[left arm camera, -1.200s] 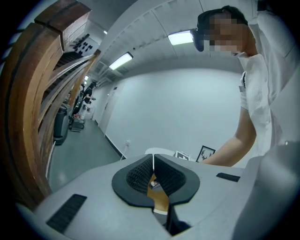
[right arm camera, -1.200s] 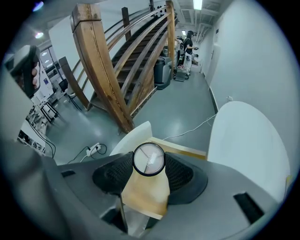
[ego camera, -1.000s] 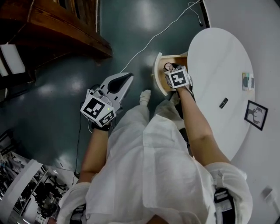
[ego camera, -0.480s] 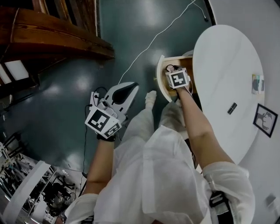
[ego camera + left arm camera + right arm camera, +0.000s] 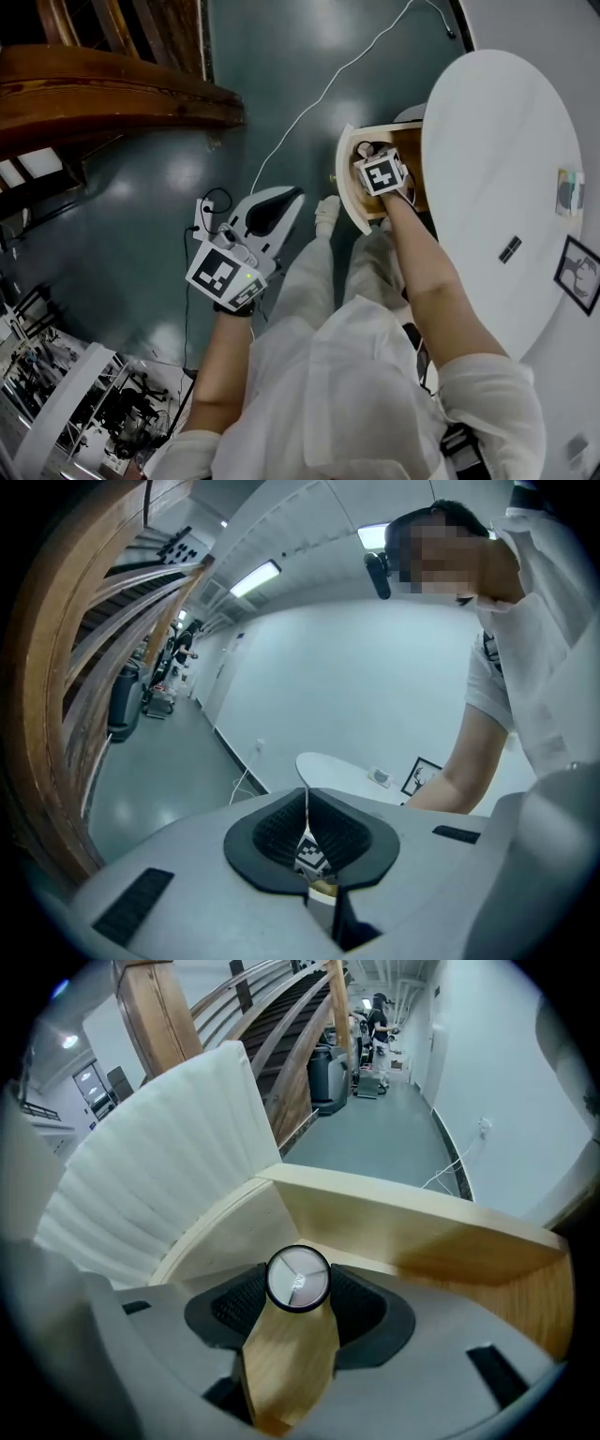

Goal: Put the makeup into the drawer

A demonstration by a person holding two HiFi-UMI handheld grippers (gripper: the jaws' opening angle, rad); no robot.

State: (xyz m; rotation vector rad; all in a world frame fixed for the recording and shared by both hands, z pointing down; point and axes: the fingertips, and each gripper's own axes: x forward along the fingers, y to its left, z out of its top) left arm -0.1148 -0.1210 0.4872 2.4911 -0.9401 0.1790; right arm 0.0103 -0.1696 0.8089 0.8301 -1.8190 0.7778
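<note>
My right gripper (image 5: 298,1286) is shut on the makeup (image 5: 298,1279), a small round piece with a silvery face and a dark rim. It hangs inside the open wooden drawer (image 5: 412,1227), just above its floor. In the head view the right gripper (image 5: 366,155) reaches into the drawer (image 5: 348,184), which sticks out from under the white oval table (image 5: 487,131); the makeup is barely visible there. My left gripper (image 5: 292,195) hangs over the floor to the left, away from the drawer. Its jaws (image 5: 307,810) are pressed together with nothing between them.
On the table lie a small black item (image 5: 510,249), a small box (image 5: 568,192) and a framed picture (image 5: 583,274). A white cable (image 5: 309,108) runs across the dark floor. A wooden staircase (image 5: 103,84) stands at the upper left. The drawer's front is curved and ribbed white (image 5: 159,1176).
The right gripper has stayed in the drawer with the makeup. The left gripper has drifted a little lower and to the right in the head view.
</note>
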